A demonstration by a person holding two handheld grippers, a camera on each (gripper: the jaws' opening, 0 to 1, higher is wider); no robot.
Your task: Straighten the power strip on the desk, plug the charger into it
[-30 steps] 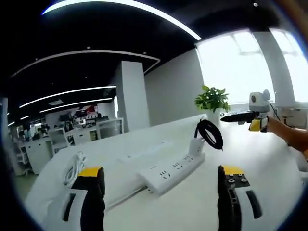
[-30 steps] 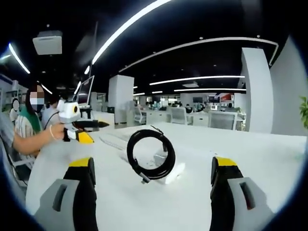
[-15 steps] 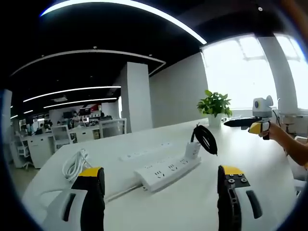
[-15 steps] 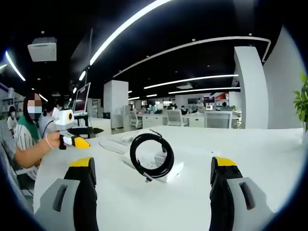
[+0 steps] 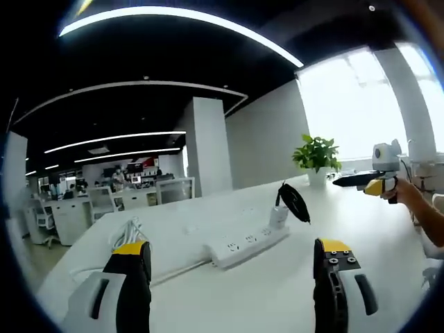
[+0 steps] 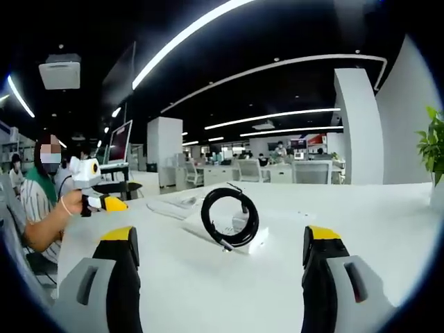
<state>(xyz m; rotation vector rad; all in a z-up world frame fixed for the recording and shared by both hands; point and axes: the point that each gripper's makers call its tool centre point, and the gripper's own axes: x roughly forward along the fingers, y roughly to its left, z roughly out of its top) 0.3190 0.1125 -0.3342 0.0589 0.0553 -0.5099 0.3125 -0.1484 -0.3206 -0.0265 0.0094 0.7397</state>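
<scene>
Lying diagonally on the white desk, the white multi-socket power strip carries the charger's coiled black cable; a potted green plant stands beyond. The left gripper and right gripper are both spread wide, empty.

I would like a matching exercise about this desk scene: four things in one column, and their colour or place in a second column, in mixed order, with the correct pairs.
Things:
1. power strip
2. coiled cable
3. potted plant
4. white cord bundle

Descriptions:
A. black, in a round loop
B. green leaves, far end of the desk by the window
C. white, long, lying in the middle of the desk
D. near the tip of the left gripper's left jaw

Pairs: 1-C, 2-A, 3-B, 4-D
</scene>
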